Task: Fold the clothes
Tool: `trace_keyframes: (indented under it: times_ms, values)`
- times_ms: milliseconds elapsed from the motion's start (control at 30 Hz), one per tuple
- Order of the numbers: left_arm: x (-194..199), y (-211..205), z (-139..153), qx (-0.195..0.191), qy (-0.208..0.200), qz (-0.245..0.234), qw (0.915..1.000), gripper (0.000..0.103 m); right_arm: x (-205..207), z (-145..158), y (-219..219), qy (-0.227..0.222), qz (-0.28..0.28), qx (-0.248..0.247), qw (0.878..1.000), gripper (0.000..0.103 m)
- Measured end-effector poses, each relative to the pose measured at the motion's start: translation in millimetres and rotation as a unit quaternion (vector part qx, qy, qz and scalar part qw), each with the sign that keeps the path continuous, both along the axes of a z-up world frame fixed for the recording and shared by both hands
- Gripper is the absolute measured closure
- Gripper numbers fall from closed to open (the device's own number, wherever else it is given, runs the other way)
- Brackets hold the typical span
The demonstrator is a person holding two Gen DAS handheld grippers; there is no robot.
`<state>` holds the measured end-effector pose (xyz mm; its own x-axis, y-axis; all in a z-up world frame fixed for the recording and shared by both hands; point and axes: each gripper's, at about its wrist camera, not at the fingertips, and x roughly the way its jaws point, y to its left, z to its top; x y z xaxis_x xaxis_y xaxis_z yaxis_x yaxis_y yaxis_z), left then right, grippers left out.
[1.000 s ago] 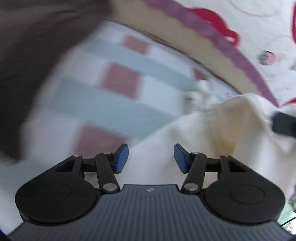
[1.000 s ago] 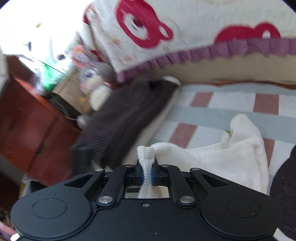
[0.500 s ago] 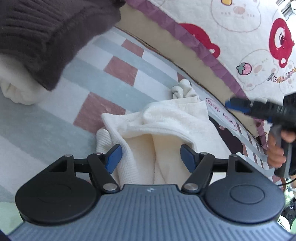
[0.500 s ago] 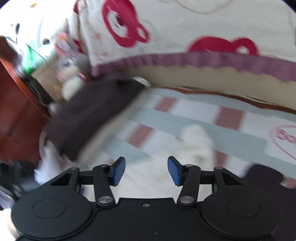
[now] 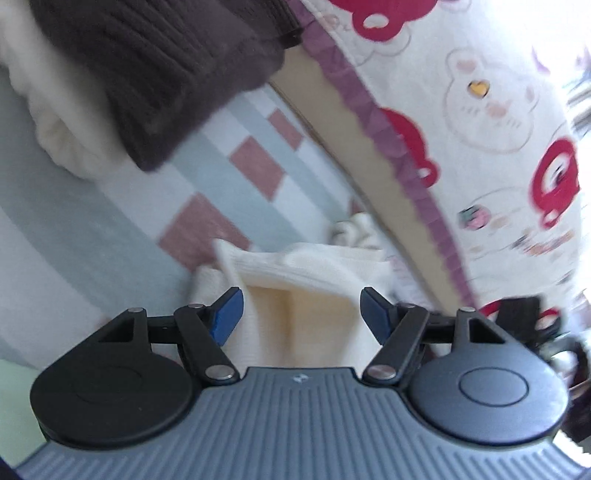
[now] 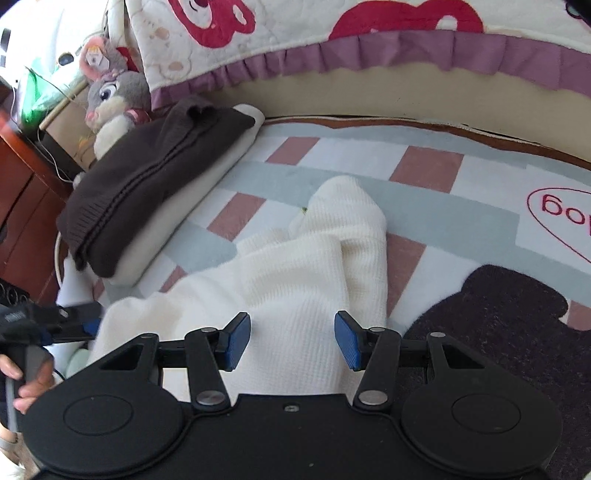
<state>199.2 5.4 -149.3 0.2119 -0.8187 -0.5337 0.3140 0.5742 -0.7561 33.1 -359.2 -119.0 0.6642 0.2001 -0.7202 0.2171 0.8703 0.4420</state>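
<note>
Cream waffle-knit garment crumpled on checked rug | both hand-held grippers released, jaws just opened, empty | next: regrasp edges

You're working in a home bedroom: a checked play rug covers the floor beside a bed, whose cartoon-bear quilt with a purple frill hangs over the edge. A plush rabbit leans at the rug's far corner, beside wooden furniture.
</note>
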Motion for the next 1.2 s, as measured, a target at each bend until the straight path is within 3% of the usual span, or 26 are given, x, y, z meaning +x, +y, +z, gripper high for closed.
trace_keyframes:
  times_ms: [100, 167, 300, 333, 367, 400, 433, 533, 600, 667, 700, 833, 900, 967, 1000, 1067, 1133, 1200]
  values:
    - [3.7, -7.3, -9.6, -0.017, 0.026, 0.003, 0.9995, 0.030, 1.2, -7.0, 0.2, 0.022, -0.015, -0.007, 1.000, 0.047]
    - [8.4, -15.0, -14.7, -0.006, 0.041, 0.011, 0.9991, 0.030, -1.1, -10.9, -0.1, 0.027, -0.019, -0.009, 0.999, 0.047]
    - [10.9, -44.3, -10.8, 0.071, -0.024, 0.000, 0.9972, 0.030, -6.2, -15.8, -1.7, 0.019, -0.020, -0.001, 1.000, 0.047]
    - [8.6, -50.1, -4.4, 0.088, -0.050, -0.007, 0.9948, 0.039, -7.0, -17.0, -1.9, 0.019, -0.019, -0.002, 1.000, 0.047]
    - [5.4, -53.7, 3.2, 0.102, -0.080, -0.013, 0.9914, 0.073, -8.1, -18.1, -1.9, 0.017, -0.019, -0.002, 1.000, 0.047]
    - [1.5, -56.2, 10.8, 0.116, -0.111, -0.018, 0.9869, 0.090, -9.2, -19.1, -2.0, 0.015, -0.020, -0.002, 1.000, 0.047]
    - [-3.9, -55.7, 18.8, 0.128, -0.144, -0.018, 0.9812, 0.097, -10.3, -20.2, -1.8, 0.012, -0.020, -0.002, 1.000, 0.047]
    - [-21.2, -46.1, 34.6, 0.146, -0.229, 0.007, 0.9625, 0.096, -13.5, -23.4, -0.7, -0.003, -0.017, -0.003, 1.000, 0.046]
    - [-23.3, -40.6, 28.6, 0.199, -0.244, 0.040, 0.9484, 0.089, -13.1, -26.2, 3.8, -0.006, -0.004, -0.027, 1.000, 0.046]
    - [-26.0, -44.2, 17.0, 0.305, -0.255, 0.052, 0.9160, 0.081, -12.6, -30.2, 8.5, -0.003, 0.001, -0.051, 0.999, 0.045]
    - [-28.7, -42.6, 13.6, 0.314, -0.253, 0.035, 0.9144, 0.079, -14.9, -29.8, 8.4, -0.005, -0.007, -0.047, 0.999, 0.045]
    - [-46.6, -30.2, 22.3, 0.261, -0.209, 0.025, 0.9420, 0.068, -26.1, -14.8, 8.7, -0.046, -0.042, -0.041, 0.997, 0.045]
    - [-59.5, -21.9, 27.4, 0.229, -0.194, 0.037, 0.9532, 0.053, -13.3, -6.8, 12.2, -0.057, -0.015, -0.053, 0.997, 0.045]
    - [-69.7, -16.4, 27.5, 0.212, -0.172, 0.036, 0.9614, 0.049, 12.2, -7.7, 14.2, -0.036, 0.009, -0.071, 0.997, 0.044]
    - [-73.9, -17.3, 27.1, 0.217, -0.167, 0.028, 0.9613, 0.049, 26.1, -9.2, 14.9, -0.021, 0.019, -0.081, 0.996, 0.044]
    - [-83.0, -21.1, 23.9, 0.263, -0.162, 0.022, 0.9509, 0.049, 45.3, -13.6, 9.5, 0.002, -0.021, -0.113, 0.993, 0.047]
    - [-90.4, -21.8, 23.8, 0.310, -0.159, 0.027, 0.9369, 0.049, 50.1, -16.2, 0.4, 0.009, -0.080, -0.137, 0.987, 0.047]
    - [-95.2, -13.5, 29.7, 0.344, -0.167, 0.045, 0.9230, 0.049, 39.4, -11.8, -3.2, 0.010, -0.113, -0.127, 0.985, 0.046]
